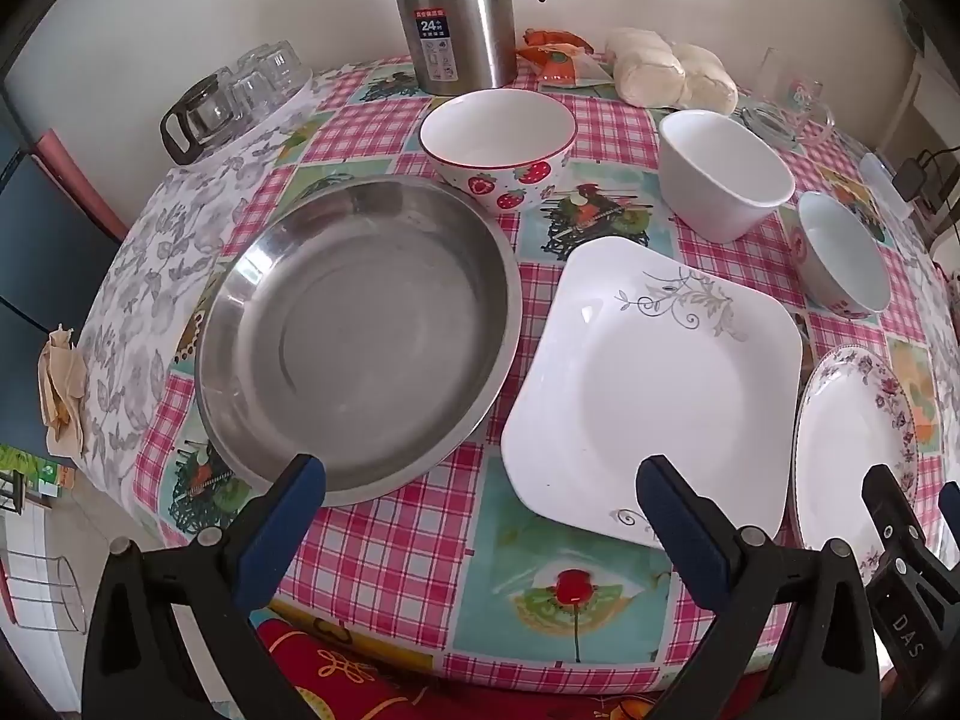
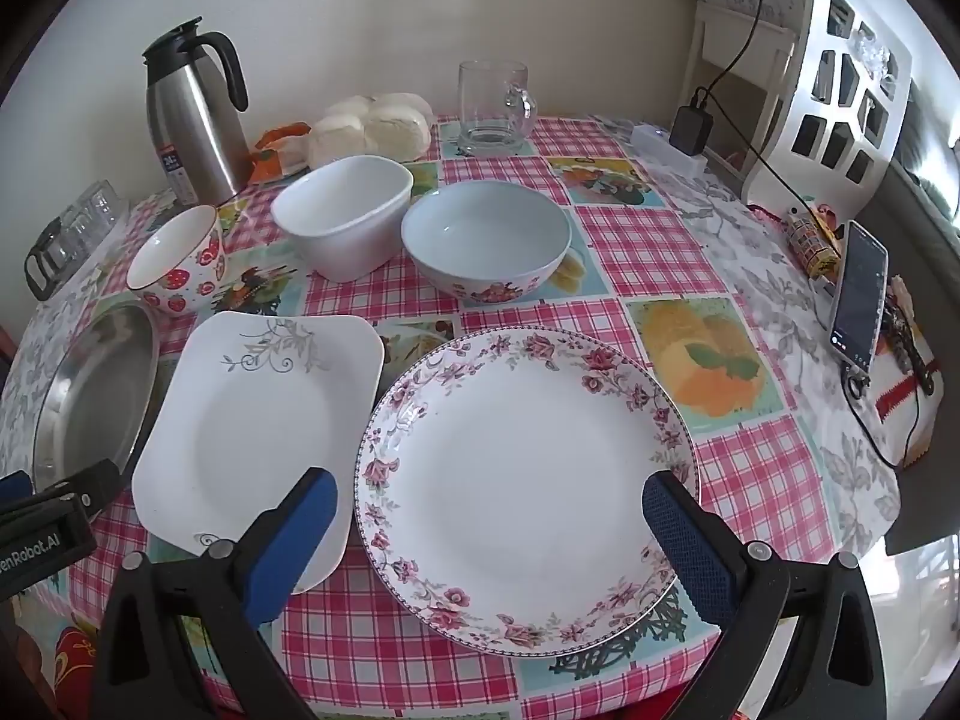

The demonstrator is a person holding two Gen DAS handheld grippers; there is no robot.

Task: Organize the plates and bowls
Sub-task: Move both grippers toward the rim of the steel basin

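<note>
A wide steel dish (image 1: 360, 336) (image 2: 90, 396) lies at the table's left. Beside it rests a square white plate with a grey vine (image 1: 654, 378) (image 2: 258, 420), then a round plate with a pink flower rim (image 2: 528, 486) (image 1: 852, 444). Behind them stand a strawberry bowl (image 1: 498, 150) (image 2: 180, 264), a squarish white bowl (image 1: 726, 174) (image 2: 348, 216) and a pale blue bowl with flowers (image 2: 486, 246) (image 1: 840, 258). My left gripper (image 1: 480, 498) hangs open above the near edge, between dish and square plate. My right gripper (image 2: 492, 516) hangs open over the round plate, touching nothing.
At the back stand a steel thermos jug (image 1: 456, 12) (image 2: 192, 114), bagged white buns (image 2: 372, 126), a glass mug (image 2: 492, 102) and upturned glasses with a small glass pot (image 1: 234, 96). A phone (image 2: 858, 300), a charger and its cable lie at the right edge. The checked tablecloth (image 1: 384, 546) hangs over the near edge.
</note>
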